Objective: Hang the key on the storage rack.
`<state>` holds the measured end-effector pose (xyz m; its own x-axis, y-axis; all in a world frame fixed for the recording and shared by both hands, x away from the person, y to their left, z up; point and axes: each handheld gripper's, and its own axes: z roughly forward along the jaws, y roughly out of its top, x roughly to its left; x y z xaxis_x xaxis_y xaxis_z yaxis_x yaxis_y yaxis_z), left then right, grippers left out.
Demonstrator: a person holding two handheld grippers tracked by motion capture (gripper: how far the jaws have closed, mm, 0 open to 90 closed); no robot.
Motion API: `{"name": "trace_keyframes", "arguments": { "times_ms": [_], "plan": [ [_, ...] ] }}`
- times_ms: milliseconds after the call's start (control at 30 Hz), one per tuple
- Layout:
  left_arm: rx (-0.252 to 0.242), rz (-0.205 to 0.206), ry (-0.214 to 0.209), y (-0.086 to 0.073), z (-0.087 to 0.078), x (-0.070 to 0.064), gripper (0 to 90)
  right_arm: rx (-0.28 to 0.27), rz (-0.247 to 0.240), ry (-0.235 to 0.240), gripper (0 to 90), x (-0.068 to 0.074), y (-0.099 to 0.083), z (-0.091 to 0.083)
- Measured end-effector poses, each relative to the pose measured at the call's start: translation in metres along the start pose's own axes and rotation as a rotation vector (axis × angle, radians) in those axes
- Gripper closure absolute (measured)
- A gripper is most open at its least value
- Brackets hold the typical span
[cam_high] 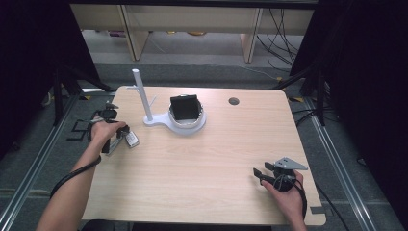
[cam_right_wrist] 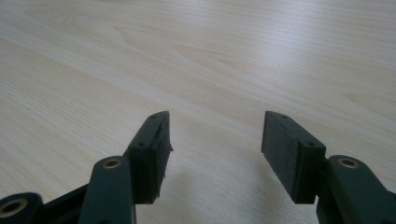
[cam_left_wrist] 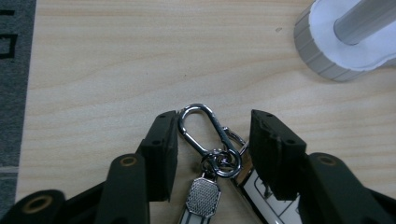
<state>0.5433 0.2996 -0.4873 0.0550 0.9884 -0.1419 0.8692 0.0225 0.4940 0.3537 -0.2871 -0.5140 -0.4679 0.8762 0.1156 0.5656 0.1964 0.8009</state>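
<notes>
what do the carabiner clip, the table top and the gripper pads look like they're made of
Carabiner clip: polished metal, probably steel or chrome-plated, judging by its mirror-bright glints.
Table top: pale wood-grain surface, likely laminate; smooth, with a soft sheen.
Pads on the right gripper: matte black, seemingly rubber or foam, with a slightly frayed edge.

Even overhead light, table (cam_high: pixel 202 159) bright, surroundings near black. High view soft, low detail. Sheen on the carabiner (cam_left_wrist: pixel 205 133), sharp. Right gripper view: pale glare on wood top right, far table blurred, soft shadows under the jaws.
</notes>
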Motion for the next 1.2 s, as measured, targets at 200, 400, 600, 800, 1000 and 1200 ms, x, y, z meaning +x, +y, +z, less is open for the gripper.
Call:
{"name": "trace_keyframes", "arguments": {
  "times_ms": [200,400,600,800,1000,1200],
  "plan": [
    [0.012,-0.018,-0.020,0.002,0.000,0.001,58.5,-0.005,0.020,0.012,43.4,0.001,-0.001,0.001],
    [0.015,-0.040,-0.040,0.003,0.001,0.002,61.7,-0.003,0.019,0.016,43.4,0.001,-0.001,0.001],
    [0.039,-0.043,-0.054,0.005,0.000,0.007,66.7,0.001,0.009,0.002,43.3,0.001,-0.001,0.001],
    [0.041,-0.056,-0.048,0.005,-0.001,0.008,68.9,-0.011,-0.027,0.002,43.3,-0.002,-0.001,0.001],
    [0.045,-0.048,-0.051,0.006,-0.001,0.008,73.1,0.003,0.007,0.009,43.4,0.002,-0.001,0.000],
    [0.050,-0.050,-0.055,0.009,-0.002,0.011,72.6,0.009,0.021,0.010,43.4,0.003,-0.001,-0.001]
  ]
}}
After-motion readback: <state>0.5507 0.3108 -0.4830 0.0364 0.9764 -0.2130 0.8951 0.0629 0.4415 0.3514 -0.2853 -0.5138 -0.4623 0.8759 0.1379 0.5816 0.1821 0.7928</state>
